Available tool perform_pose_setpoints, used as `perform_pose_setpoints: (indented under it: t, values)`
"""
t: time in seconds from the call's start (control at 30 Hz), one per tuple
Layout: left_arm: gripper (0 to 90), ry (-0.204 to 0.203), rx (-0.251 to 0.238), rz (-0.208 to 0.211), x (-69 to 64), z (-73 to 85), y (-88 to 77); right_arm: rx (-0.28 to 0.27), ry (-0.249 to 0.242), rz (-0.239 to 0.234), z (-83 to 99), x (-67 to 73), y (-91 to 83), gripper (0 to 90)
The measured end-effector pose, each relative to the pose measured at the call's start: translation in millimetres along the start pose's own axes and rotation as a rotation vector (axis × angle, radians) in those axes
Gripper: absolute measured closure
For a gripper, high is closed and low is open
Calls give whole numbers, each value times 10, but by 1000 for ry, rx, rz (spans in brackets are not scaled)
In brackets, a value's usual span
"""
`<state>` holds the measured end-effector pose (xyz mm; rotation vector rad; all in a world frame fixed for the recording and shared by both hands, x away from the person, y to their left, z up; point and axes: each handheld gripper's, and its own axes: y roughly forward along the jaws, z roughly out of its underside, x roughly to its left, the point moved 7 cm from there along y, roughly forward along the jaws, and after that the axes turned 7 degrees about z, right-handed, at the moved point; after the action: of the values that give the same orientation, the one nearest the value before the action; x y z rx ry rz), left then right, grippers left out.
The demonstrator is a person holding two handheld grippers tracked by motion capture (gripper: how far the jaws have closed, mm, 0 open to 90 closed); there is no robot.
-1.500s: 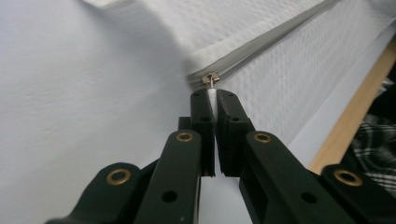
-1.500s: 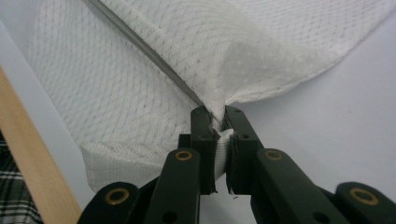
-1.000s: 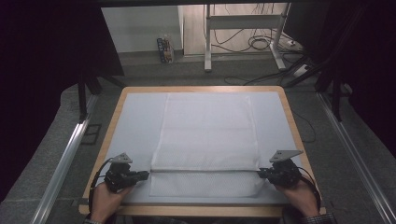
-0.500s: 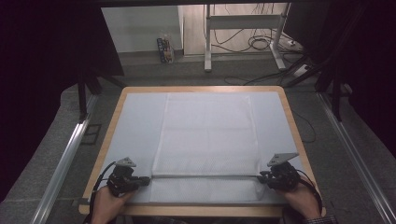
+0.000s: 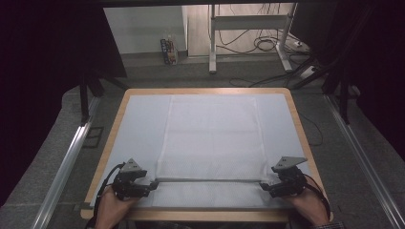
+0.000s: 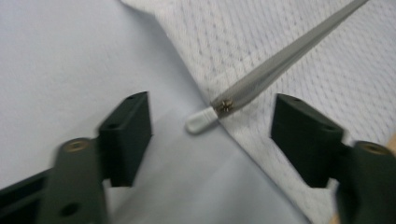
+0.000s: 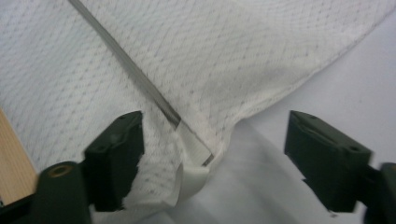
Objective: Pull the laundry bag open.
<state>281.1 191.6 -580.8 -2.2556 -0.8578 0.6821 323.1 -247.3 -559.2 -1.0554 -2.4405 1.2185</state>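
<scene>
Rod [image 5: 208, 180] lies flat across the near part of the cloth [image 5: 212, 133], running side to side between the two tools. Left tool [image 5: 149, 184] sits at the rod's left end, right tool [image 5: 265, 186] at its right end, each held low over the desk [image 5: 143, 124] by a hand.

Left tool view: jaws have just been opening and now stand wide apart. The rod's [image 6: 280, 60] white-capped tip lies in the gap between them, touching neither pad, just past the cloth's [image 6: 289, 32] edge on the bare blue desk [image 6: 70, 56] cover.

Right tool view: jaws likewise have just been opening, and are spread wide. The rod [image 7: 126, 63] end lies between them, nearer the left-hand jaw, free of both pads. A strip of white tape or ribbon wraps this end (can't tell which), and the cloth's [image 7: 243, 51] corner is bunched up around it.

No readable writing on rod, cloth or tools. A small cross-shaped mark sits on the rod just behind the white cap; too blurred to read as anything.

Rod: thin, straight, grey, dull metallic look. Cloth: white, fine dimpled mesh weave, spread smooth over the desk middle, its near portion lying beyond the rod toward the person. Desk: pale blue cover, wooden rim.
</scene>
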Motion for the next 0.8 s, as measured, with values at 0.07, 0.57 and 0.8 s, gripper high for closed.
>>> perform_pose_setpoints:
  t: [0.07,0.57,0.8]
  values:
    - [196,12,-5,-9,-7,-13,6,-8,3,6,-10,-6,10,127]
    - [16,62,-59,-63,-73,-39,-150,-100,69,4,-106,1,-124,0]
    - [6,78,-91,-103,-127,-5,-279,-144,89,16,-137,-2,-269,0]
